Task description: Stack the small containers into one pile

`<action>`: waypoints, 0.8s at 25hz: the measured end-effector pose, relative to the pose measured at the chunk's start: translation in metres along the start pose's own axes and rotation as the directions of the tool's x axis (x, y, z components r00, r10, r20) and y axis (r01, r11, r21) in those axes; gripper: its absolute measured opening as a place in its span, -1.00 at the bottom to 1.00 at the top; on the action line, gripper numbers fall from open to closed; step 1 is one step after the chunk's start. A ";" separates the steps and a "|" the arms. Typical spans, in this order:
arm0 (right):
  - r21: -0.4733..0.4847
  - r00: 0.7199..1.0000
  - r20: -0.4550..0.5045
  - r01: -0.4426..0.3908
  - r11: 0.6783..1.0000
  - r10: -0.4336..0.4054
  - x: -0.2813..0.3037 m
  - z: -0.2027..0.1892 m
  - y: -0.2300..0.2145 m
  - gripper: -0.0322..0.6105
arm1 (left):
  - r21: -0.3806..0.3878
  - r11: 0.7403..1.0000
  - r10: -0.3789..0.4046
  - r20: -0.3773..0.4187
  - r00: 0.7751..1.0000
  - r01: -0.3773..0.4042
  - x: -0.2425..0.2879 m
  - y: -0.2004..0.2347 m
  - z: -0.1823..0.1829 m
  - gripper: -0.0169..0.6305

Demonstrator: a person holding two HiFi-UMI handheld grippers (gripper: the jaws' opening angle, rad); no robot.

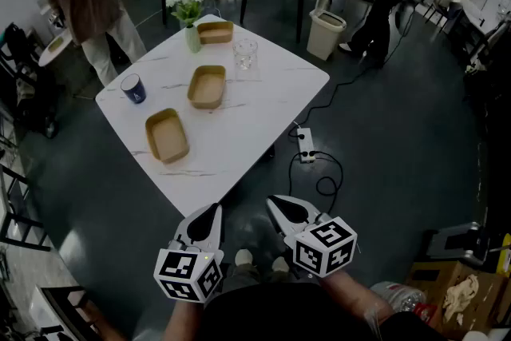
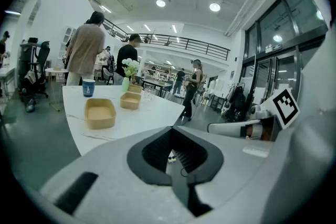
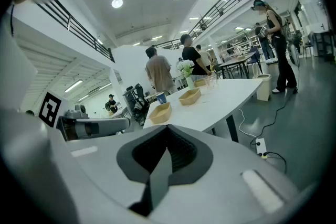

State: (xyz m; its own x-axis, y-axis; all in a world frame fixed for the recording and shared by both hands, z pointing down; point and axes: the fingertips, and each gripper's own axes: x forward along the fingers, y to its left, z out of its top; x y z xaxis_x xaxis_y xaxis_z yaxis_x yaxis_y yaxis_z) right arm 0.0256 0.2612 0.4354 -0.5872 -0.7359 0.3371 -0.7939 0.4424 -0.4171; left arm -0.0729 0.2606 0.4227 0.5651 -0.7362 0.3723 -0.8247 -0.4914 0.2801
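- Your left tongs (image 1: 212, 212) are clenched and empty, short of the table (image 1: 267, 112).
- Your right tongs (image 1: 275, 204) are clenched too, empty.
- On the table, lying apart and unstacked: near container (image 1: 167, 136), middle container (image 1: 207, 86), far container (image 1: 215, 32) beside the vase (image 1: 192, 39).

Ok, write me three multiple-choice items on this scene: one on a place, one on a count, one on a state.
1. The blue cup stands: A near the table's left corner; B at its centre; C on the floor.
2. Count of tan containers on the table: A two; B three; C five.
3. The left gripper is: A shut, empty; B wide open; C shut on a container.
Answers: A, the cup sits by the left corner; B, three lie apart; A, its jaws meet on nothing.
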 end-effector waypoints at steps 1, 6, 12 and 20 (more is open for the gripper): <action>0.001 1.000 0.000 0.002 1.000 -0.002 0.000 -0.001 -0.001 -0.91 | -0.002 1.000 0.000 0.000 1.000 0.000 0.001 0.000 -0.001 -0.99; 0.005 1.000 -0.004 0.014 1.000 -0.014 0.005 -0.003 -0.003 -0.91 | -0.007 1.000 -0.003 -0.005 1.000 0.003 0.001 0.007 -0.003 -0.99; 0.023 1.000 0.018 0.021 1.000 -0.022 0.012 0.003 0.000 -0.91 | -0.021 0.999 -0.031 -0.031 0.999 0.031 0.005 0.016 -0.006 -0.99; 0.044 1.000 0.025 0.012 0.999 -0.013 0.028 0.006 0.011 -0.91 | -0.006 0.999 -0.047 -0.053 0.997 0.047 0.006 0.035 -0.006 -0.99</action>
State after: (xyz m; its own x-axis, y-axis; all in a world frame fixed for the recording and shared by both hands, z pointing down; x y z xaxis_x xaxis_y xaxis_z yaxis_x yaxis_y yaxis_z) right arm 0.0015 0.2424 0.4348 -0.5727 -0.7540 0.3216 -0.7931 0.4106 -0.4499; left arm -0.0978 0.2416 0.4403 0.6040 -0.6866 0.4047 -0.7970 -0.5225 0.3030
